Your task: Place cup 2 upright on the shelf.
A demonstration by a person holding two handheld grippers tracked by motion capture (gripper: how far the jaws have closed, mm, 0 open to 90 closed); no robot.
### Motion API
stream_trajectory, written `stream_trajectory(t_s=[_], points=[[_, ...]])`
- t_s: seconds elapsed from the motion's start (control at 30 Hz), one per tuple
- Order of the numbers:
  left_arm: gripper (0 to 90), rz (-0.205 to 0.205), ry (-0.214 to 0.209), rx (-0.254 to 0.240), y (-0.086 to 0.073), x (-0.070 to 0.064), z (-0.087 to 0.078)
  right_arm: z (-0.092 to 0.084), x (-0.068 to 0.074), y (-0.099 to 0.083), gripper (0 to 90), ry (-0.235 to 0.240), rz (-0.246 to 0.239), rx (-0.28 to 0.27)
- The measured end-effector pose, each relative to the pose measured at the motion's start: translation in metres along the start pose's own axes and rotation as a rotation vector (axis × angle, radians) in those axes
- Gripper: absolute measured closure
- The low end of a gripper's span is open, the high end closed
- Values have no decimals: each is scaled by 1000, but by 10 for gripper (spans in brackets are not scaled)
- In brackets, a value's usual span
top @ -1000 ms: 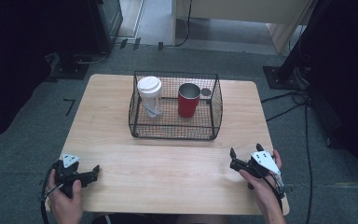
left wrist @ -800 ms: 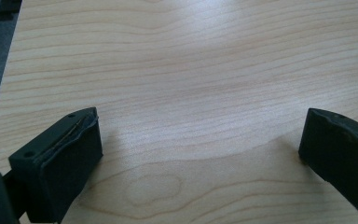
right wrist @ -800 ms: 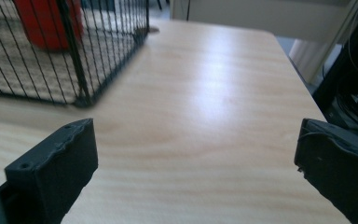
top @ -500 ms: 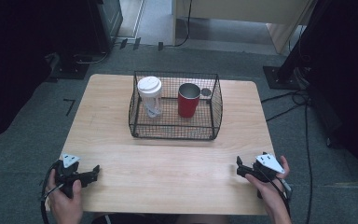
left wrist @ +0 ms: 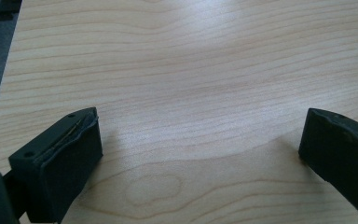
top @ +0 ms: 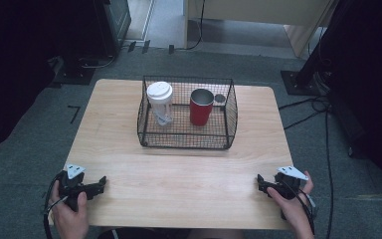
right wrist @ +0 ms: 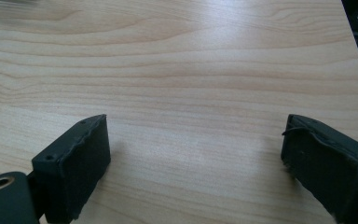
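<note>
A black wire basket (top: 185, 143) stands at the middle back of the wooden table (top: 179, 174). Inside it stand a clear cup with a white lid (top: 159, 98) on the left and a red cup (top: 201, 107) on the right. My left gripper (top: 101, 183) rests at the near left corner, held by a hand, its jaws wide apart over bare wood (left wrist: 200, 149). At the near right edge my right gripper (top: 260, 183) lies low over the table. Its jaws have just been closing, but they still stand apart with nothing between them (right wrist: 196, 158). Both grippers are far from the basket.
A small grey round thing (top: 220, 98) sits in the basket's back right corner. Cables (top: 308, 112) run over the grey carpet to the right of the table. Dark equipment stands beyond the far left corner.
My right gripper has slid to the right and back toward the near table edge, sinking lower. The left gripper and the things in the basket have not moved.
</note>
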State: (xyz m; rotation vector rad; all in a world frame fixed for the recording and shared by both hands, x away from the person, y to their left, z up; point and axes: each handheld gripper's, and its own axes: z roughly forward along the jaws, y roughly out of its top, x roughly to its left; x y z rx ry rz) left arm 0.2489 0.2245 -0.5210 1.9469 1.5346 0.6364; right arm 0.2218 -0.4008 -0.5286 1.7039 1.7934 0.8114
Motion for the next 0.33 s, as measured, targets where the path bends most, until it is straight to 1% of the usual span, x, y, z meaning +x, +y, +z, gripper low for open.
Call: stream_trajectory(t_s=[0.2, 0.27, 0.33], points=[[0, 0, 0, 0, 0, 0, 0, -2, 0, -1, 79, -3, 6, 2], [0, 0, 0, 1, 0, 0, 0, -2, 0, -2, 77, -16, 20, 1], [0, 0, 0, 0, 0, 0, 0, -2, -1, -2, 63, -22, 23, 2]])
